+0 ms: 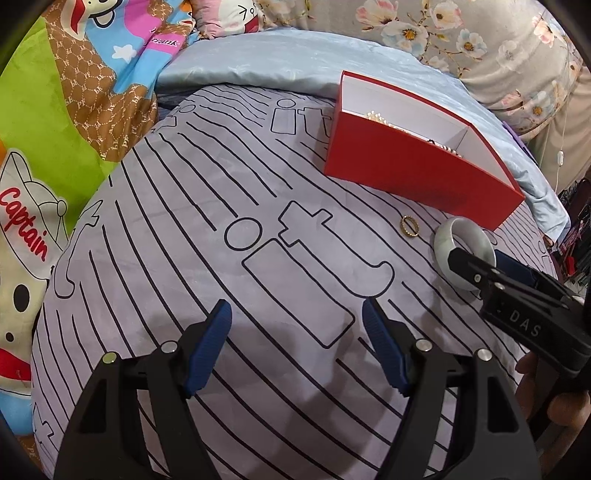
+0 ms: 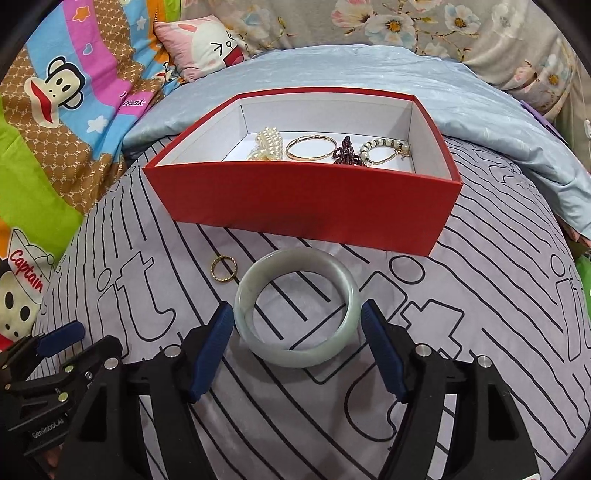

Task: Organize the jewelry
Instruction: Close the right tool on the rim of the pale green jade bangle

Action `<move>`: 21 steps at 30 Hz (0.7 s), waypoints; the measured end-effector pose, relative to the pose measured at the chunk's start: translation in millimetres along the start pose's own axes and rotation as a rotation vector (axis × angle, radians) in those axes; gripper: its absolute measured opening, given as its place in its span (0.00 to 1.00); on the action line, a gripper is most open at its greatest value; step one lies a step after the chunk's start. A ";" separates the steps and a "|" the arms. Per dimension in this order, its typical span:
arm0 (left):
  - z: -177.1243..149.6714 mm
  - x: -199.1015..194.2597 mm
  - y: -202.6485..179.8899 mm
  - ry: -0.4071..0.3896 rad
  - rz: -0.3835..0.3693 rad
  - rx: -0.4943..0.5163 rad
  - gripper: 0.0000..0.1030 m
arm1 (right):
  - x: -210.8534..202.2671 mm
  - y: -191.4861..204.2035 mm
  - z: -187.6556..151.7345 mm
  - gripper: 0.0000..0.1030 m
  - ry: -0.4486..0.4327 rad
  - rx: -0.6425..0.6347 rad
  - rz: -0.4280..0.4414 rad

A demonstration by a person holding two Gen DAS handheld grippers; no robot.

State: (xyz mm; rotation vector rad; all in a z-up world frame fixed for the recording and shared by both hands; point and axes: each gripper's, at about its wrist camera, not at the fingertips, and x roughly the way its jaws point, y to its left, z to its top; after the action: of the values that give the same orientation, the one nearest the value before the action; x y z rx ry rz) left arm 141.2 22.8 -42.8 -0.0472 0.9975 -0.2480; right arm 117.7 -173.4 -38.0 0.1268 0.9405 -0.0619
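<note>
A pale green jade bangle [image 2: 297, 306] lies flat on the striped bedcover, in front of a red box [image 2: 303, 206]. My right gripper [image 2: 297, 314] is open, its blue fingers on either side of the bangle, close to its rim. A small gold ring [image 2: 223, 268] lies left of the bangle. The box holds a pearl bracelet [image 2: 269, 147], a gold bangle [image 2: 312, 147], a dark red bead piece [image 2: 347, 151] and a pearl chain bracelet [image 2: 386, 149]. My left gripper [image 1: 297, 317] is open and empty over bare cover. The left wrist view shows the bangle [image 1: 463, 247] and ring [image 1: 409, 225].
The grey striped bedcover [image 2: 480, 332] carries everything. A light blue quilt [image 2: 480, 110] is bunched behind the box. A cartoon blanket [image 2: 55, 110] and a pink pillow [image 2: 203, 44] lie at the left and back. Floral fabric [image 2: 443, 22] runs along the far side.
</note>
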 end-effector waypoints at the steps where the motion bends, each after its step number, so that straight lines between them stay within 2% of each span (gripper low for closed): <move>1: -0.1 -0.2 -0.2 -0.002 -0.002 -0.001 0.69 | 0.7 -0.2 0.4 0.69 0.001 0.000 0.001; 7: 0.3 1.1 -2.7 -0.001 -0.008 0.002 0.69 | 7.3 3.9 0.9 0.72 0.004 -0.013 -0.015; 21: 2.9 3.1 -4.7 0.006 -0.018 0.004 0.69 | 12.7 0.1 0.9 0.70 0.003 -0.008 -0.004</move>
State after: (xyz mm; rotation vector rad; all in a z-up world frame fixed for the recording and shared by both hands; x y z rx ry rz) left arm 144.3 17.3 -43.1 -0.0521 1.0030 -0.2669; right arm 126.0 -173.3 -47.6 0.1173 0.9442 -0.0616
